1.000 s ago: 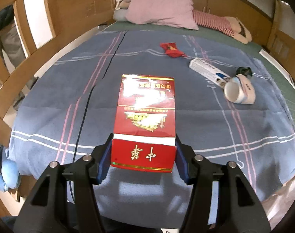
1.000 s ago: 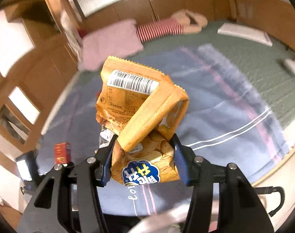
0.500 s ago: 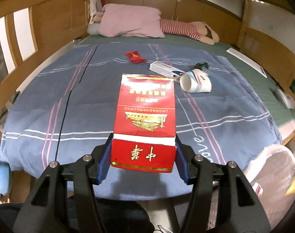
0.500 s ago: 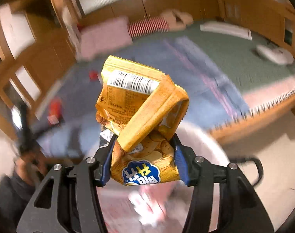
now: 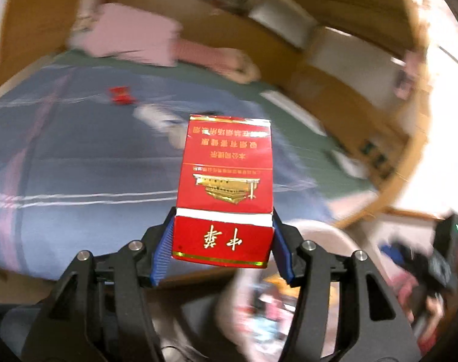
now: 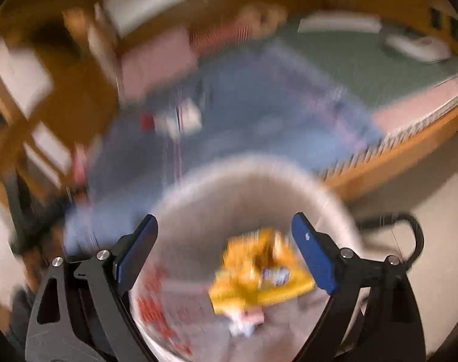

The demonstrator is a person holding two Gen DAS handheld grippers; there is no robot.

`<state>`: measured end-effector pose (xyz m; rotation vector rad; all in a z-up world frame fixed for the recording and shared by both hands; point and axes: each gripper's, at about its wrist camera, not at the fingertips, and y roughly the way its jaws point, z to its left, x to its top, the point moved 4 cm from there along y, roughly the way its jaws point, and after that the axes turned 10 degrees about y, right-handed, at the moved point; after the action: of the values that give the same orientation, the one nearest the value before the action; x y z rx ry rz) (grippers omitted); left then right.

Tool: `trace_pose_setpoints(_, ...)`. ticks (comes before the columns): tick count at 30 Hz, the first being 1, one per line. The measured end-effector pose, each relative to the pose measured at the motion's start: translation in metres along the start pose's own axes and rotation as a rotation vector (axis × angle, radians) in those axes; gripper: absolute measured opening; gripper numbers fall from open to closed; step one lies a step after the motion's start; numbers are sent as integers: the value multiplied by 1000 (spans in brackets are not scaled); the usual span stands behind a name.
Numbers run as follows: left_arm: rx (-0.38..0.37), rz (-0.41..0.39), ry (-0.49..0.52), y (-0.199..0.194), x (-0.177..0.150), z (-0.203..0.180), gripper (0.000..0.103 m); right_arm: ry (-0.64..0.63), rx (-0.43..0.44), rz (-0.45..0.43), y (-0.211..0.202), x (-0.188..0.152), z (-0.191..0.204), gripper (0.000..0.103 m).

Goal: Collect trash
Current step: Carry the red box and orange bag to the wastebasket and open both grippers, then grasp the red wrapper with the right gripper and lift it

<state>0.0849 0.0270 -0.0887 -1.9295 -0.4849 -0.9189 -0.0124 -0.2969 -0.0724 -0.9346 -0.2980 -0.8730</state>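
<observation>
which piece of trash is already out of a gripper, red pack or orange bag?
The orange snack bag: it lies loose between the open right gripper fingers. The left gripper clamps the red cigarette pack.

Warm indoor light, heavy motion blur, fisheye-curved dark edges, right-side glare

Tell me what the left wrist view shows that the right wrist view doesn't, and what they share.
Left wrist only: the left gripper shut on a red cigarette pack, carried above the blue bedspread, with a small red scrap lying farther up the bed.

Right wrist only: the right gripper with its jaws wide apart, and the orange snack bag below them, out of its grip, over the white trash bag.

Both: the bed with the pink pillow and the wooden frame, all motion-blurred. The trash bag also appears faintly in the left view.
</observation>
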Motion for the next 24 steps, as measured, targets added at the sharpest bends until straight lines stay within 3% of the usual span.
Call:
trace_pose_setpoints(2, -140, 28, 86, 4, -2, -41, 57, 82, 41, -101, -24, 17, -10, 88)
trace_pose_setpoints(4, -215, 92, 170, 16, -13, -74, 58, 124, 30, -153, -35, 28, -19, 88)
trace_pose_setpoints(6, -281, 211, 304, 35, -39, -115, 59, 158, 12, -182, -44, 34, -25, 88)
trace_pose_setpoints(7, -291, 262, 367, 44, -52, -130, 68, 180, 7, -185, -46, 35, -30, 88)
trace_pose_setpoints(8, -276, 293, 422, 50, -62, -141, 84, 189, 5, -183, -49, 44, -35, 88)
trace_pose_setpoints(11, -165, 288, 579, 55, -77, -155, 91, 212, -4, -154, -46, 49, -45, 88)
trace_pose_setpoints(14, -87, 225, 578, 50, -62, -142, 96, 210, -16, -121, -45, 53, -57, 88)
trace_pose_setpoints(17, 28, 137, 458, 41, -33, -99, 99, 196, -46, -83, -34, 48, -56, 89)
trace_pose_setpoints(18, 104, 120, 396, 41, -21, -75, 99, 184, -68, -59, -27, 47, -53, 89)
trace_pose_setpoints(22, 388, 150, 224, 49, 6, 11, 99, 91, -113, 57, 2, 40, -24, 88)
trace_pose_setpoints(24, 461, 185, 148, 56, 17, 50, 99, 51, -128, 75, 17, 41, -14, 88)
